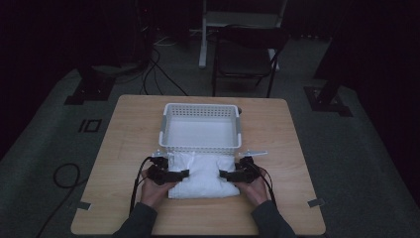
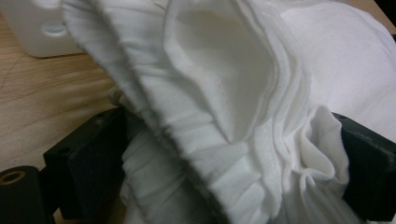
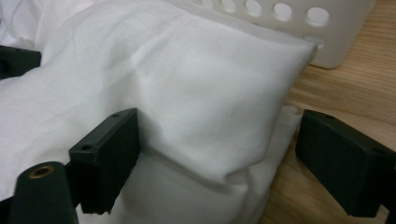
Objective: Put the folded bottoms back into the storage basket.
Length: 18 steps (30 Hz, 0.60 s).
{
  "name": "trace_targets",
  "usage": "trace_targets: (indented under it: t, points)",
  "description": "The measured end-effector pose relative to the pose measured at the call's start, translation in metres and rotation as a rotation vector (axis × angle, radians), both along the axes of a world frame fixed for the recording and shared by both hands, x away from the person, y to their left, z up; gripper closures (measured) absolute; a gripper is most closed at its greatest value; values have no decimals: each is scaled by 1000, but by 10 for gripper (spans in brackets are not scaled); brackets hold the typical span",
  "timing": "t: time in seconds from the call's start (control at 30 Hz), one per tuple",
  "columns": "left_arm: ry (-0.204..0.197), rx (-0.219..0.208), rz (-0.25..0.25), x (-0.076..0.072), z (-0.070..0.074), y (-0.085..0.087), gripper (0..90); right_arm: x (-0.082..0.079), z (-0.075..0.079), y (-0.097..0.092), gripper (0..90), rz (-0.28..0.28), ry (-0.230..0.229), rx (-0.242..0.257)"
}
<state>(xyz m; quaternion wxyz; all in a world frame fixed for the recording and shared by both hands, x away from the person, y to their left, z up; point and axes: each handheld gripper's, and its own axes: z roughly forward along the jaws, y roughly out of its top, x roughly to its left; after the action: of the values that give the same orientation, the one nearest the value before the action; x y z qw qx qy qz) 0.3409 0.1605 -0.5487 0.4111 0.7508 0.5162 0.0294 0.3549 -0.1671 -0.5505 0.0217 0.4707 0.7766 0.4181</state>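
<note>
A folded white cloth (image 1: 203, 173) lies on the wooden table (image 1: 124, 144), just in front of a white plastic basket (image 1: 200, 106). My left gripper (image 1: 185, 173) is at the cloth's left edge. In the left gripper view its jaws (image 2: 233, 163) stand wide apart with the loose layered folds of the cloth (image 2: 210, 70) between them. My right gripper (image 1: 223, 174) is at the cloth's right edge. It (image 3: 219, 149) is open: one jaw rests on the cloth (image 3: 187, 70), the other sits off it over bare wood.
The basket's perforated wall (image 3: 289, 23) stands right behind the cloth, and its corner (image 2: 32, 28) is in the left gripper view. A dark folding chair (image 1: 247, 54) and cables stand on the floor beyond the table's far edge.
</note>
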Motion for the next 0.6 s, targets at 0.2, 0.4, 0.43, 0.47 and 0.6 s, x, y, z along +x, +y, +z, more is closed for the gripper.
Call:
trace_targets:
  t: [0.2,0.4,0.43,0.47,0.6]
  points:
    - [4,-4,-23,1,0,-1,57,3,-1,-2,240,27,39,66]
    - [1,2,-7,0,0,-3,58,5,-2,-3,245,42,63,102]
    - [2,12,-8,1,1,-4,62,5,-2,-2,245,46,65,100]
    - [2,13,-9,1,1,-4,65,5,-2,-2,244,48,64,99]
    - [17,-2,-17,1,2,-5,145,4,-1,1,249,58,65,82]
